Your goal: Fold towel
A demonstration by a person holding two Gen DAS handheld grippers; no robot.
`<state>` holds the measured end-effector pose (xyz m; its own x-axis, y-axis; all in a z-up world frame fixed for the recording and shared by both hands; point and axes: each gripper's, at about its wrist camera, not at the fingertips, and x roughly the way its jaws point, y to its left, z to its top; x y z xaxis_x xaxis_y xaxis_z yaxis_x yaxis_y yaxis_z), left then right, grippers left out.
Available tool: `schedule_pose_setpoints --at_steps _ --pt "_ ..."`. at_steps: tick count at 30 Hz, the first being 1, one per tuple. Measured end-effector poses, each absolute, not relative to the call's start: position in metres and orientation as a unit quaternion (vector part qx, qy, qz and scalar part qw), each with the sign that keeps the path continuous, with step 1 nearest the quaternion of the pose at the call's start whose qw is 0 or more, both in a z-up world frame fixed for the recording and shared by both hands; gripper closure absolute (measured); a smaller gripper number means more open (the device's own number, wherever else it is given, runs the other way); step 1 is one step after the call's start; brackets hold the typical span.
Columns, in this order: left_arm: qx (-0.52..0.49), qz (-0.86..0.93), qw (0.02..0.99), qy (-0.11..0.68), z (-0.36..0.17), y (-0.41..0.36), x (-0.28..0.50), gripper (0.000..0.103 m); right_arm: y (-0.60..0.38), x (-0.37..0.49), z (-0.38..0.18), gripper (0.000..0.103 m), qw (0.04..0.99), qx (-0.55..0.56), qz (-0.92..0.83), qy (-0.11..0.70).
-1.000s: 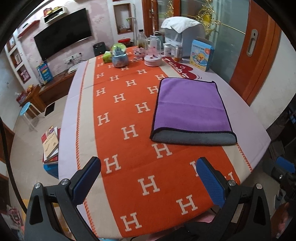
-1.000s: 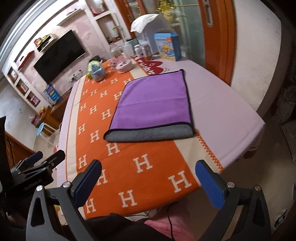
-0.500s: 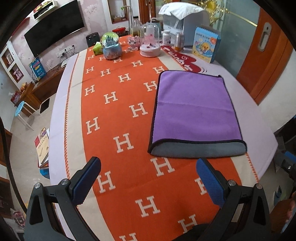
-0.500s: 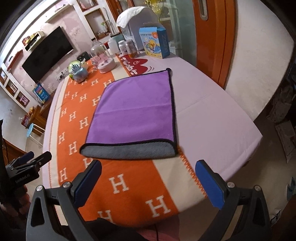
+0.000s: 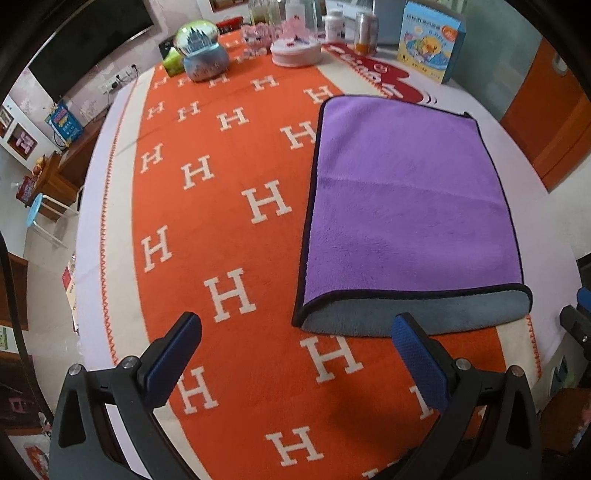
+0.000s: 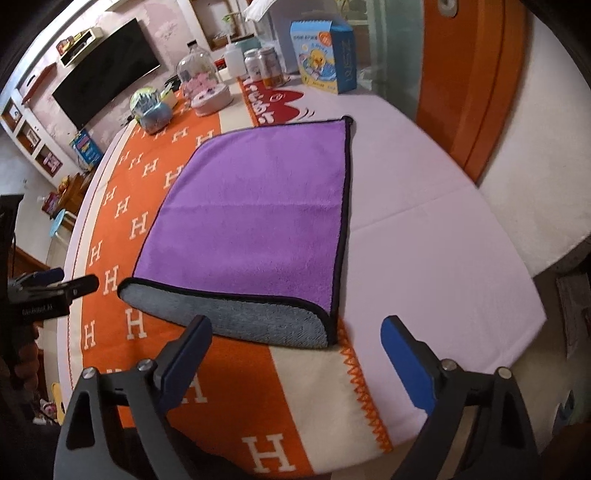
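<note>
A purple towel [image 5: 406,206] with a grey underside and black trim lies flat on the orange H-patterned tablecloth [image 5: 229,229], its near edge showing a grey strip. It also shows in the right wrist view [image 6: 258,214]. My left gripper [image 5: 295,332] is open and empty, just in front of the towel's near left corner. My right gripper [image 6: 295,332] is open and empty, over the towel's near right corner. The left gripper also shows at the left edge of the right wrist view [image 6: 48,288].
At the table's far end stand a snow globe [image 5: 201,51], a pink domed box [image 5: 295,48], jars [image 5: 365,31] and a blue carton [image 5: 430,40]. The table's right edge [image 6: 517,280] drops off near an orange door [image 6: 469,74].
Both grippers have moved forward and lower toward the towel's near edge. The towel has not moved. Both stay open.
</note>
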<state>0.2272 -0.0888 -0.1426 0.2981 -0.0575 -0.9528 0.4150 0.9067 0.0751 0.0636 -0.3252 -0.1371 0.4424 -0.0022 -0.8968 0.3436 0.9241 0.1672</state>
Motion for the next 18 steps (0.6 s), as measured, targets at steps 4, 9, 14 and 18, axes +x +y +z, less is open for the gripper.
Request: schedule_pose_setpoints --at_steps 4,9,14,18 --pt "0.165 -0.152 0.781 0.583 -0.157 -0.096 0.237 0.001 -0.330 0.069 -0.155 0.016 0.829 0.159 -0.096 0.527" --pt "0.175 -0.155 0.772 0.592 -0.175 -0.102 0.243 0.001 -0.335 0.075 -0.176 0.021 0.821 0.155 -0.092 0.541" --pt "0.181 -0.152 0.756 0.610 -0.193 -0.105 0.249 0.005 -0.341 0.080 -0.189 0.029 0.813 0.164 -0.089 0.551" --pt "0.179 -0.151 0.747 0.622 -0.204 -0.106 0.251 0.010 -0.344 0.083 -0.196 0.038 0.808 0.170 -0.086 0.557"
